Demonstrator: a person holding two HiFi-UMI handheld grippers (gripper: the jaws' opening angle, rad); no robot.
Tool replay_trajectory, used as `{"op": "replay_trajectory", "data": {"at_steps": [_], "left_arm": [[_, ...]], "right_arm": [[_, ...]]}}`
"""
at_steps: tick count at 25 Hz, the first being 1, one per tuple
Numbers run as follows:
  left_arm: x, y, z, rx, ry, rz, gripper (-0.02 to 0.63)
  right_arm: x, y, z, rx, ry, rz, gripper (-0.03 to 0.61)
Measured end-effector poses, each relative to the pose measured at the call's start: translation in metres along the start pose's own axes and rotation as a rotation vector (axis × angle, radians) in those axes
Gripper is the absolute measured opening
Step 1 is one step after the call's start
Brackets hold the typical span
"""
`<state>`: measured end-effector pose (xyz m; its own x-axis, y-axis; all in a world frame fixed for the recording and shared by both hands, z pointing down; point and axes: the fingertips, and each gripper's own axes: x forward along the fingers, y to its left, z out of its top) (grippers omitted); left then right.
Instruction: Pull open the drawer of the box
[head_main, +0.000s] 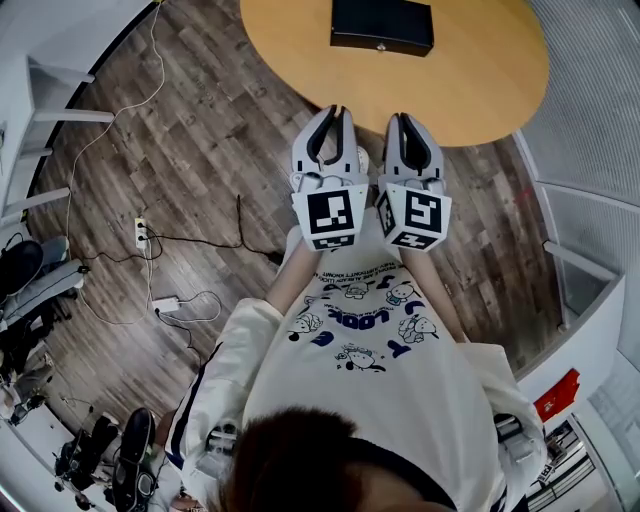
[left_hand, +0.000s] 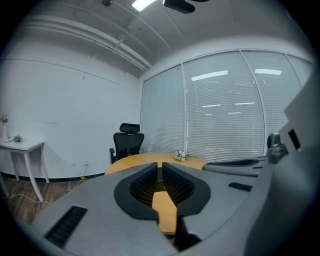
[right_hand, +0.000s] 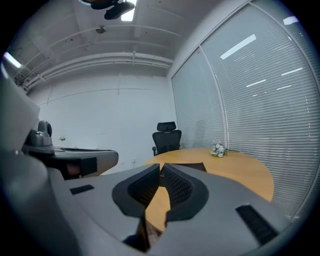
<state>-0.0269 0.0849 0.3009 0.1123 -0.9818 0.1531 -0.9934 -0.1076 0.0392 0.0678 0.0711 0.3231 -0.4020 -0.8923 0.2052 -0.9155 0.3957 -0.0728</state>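
A black box (head_main: 382, 24) with a small knob (head_main: 380, 46) on its near face sits at the far side of the round wooden table (head_main: 480, 90). In the right gripper view, part of the box's top (right_hand: 192, 167) shows just behind the jaws. My left gripper (head_main: 336, 110) and right gripper (head_main: 399, 118) are held side by side over the table's near edge, well short of the box. Both are shut, with nothing between their fingers. In the gripper views, the left gripper (left_hand: 160, 167) and right gripper (right_hand: 161, 167) point across the tabletop.
A black office chair (left_hand: 127, 142) stands beyond the table, and a small flower ornament (right_hand: 218, 148) sits on its far part. A white side table (left_hand: 22, 145) stands by the left wall. Cables and a power strip (head_main: 141, 232) lie on the wood floor at left. Window blinds (left_hand: 225, 110) line the wall.
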Motion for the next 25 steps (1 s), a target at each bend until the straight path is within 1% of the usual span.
{"op": "replay_trajectory", "data": {"at_steps": [15,25], "left_arm": [[0.097,0.007,-0.001,0.007,0.049,0.023,0.038],[0.161,0.005,-0.010,-0.003,0.101,0.040,0.038]], "right_arm": [[0.093,-0.044,0.007,0.024,0.045,0.025,0.046],[0.150,-0.072,0.000,0.019,0.108,0.067,0.046]]}}
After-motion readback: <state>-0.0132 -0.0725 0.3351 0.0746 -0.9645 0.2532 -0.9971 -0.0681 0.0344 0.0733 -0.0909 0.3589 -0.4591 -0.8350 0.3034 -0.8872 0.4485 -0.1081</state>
